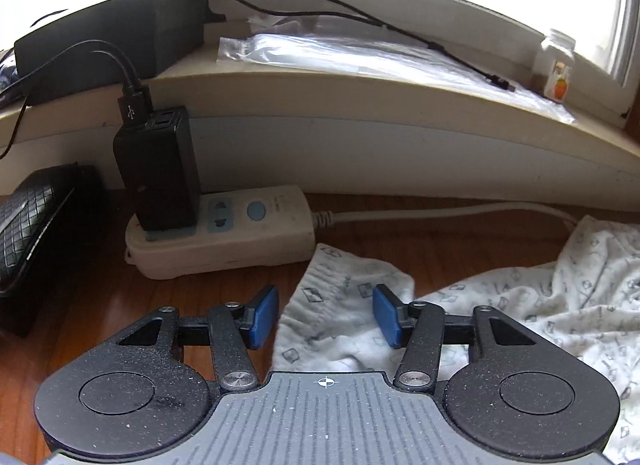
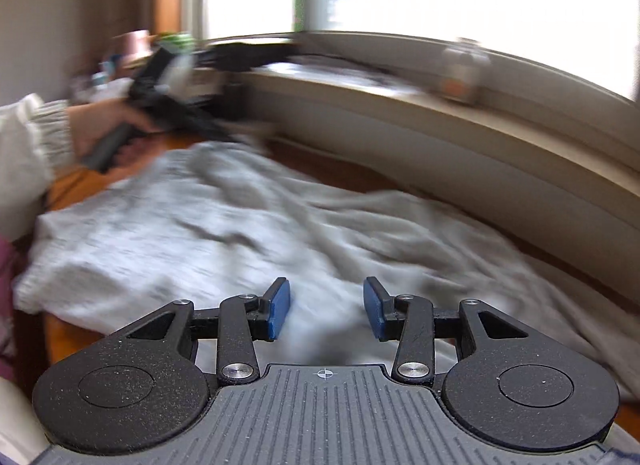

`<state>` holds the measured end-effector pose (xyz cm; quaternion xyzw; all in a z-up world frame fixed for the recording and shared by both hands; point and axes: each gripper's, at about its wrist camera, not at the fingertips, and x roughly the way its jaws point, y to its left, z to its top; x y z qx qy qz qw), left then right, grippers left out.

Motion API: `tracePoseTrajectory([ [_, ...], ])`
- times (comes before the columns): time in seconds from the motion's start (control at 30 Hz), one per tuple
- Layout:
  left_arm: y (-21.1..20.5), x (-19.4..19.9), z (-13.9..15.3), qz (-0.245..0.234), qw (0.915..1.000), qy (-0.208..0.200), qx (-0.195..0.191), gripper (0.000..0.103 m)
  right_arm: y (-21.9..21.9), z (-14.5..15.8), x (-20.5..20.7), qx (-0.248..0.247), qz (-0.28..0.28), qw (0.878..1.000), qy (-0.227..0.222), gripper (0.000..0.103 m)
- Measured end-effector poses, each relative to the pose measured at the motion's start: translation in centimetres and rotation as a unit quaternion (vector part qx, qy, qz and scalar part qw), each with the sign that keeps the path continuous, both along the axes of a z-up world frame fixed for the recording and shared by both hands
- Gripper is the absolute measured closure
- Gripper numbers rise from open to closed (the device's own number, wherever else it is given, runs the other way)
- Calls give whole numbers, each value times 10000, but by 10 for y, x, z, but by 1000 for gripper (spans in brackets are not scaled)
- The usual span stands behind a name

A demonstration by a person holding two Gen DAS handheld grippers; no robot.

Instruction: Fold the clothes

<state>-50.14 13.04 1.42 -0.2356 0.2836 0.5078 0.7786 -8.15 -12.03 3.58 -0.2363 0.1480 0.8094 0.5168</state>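
Note:
A white garment with a small grey print lies crumpled on a wooden surface. One corner of it reaches under my left gripper. That gripper is open, its blue pads apart just above the corner and not pressing on the cloth. In the blurred right wrist view the same garment spreads wide across the wood. My right gripper hovers open over its near part, with nothing between the pads. At the far left a hand in a white sleeve holds the other gripper's handle.
A white power strip with a black USB charger lies just beyond the garment's corner, its cord running right. A black woven case lies at the left. The window sill behind holds a plastic bag, cables and a small bottle.

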Motion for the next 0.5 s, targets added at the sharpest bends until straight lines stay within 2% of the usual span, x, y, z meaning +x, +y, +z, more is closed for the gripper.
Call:
tracePoseTrajectory([
  [0.03, -2, -1, 0, -3, 10000, 6, 20, 90, -1, -3, 10, 13, -127, 9999, 33, 60],
  [0.07, -6, -2, 3, 12, 9999, 48, 111, 98, -1, -4, 17, 43, -239, 9997, -5, 60],
  [0.13, -20, -8, 18, 127, 9988, -9, 479, 98, -1, -9, 29, 107, -463, 9988, -144, 60],
  [0.23, -36, -35, 49, 638, 9923, -366, 997, 98, 9, -22, 45, -31, -684, 9976, 43, 60],
  [0.3, -40, -53, 62, 939, 9884, -347, 1141, 98, 14, -29, 53, -143, -755, 9968, 225, 60],
  [0.37, -39, -60, 65, 1069, 9879, -203, 1103, 98, 16, -36, 57, -238, -808, 9960, 285, 60],
  [0.47, -38, -55, 57, 1083, 9896, 211, 921, 80, 16, -40, 59, -342, -832, 9953, 361, 60],
  [0.5, -41, -52, 55, 1063, 9895, 264, 939, 67, 15, -40, 58, -348, -823, 9954, 359, 59],
])
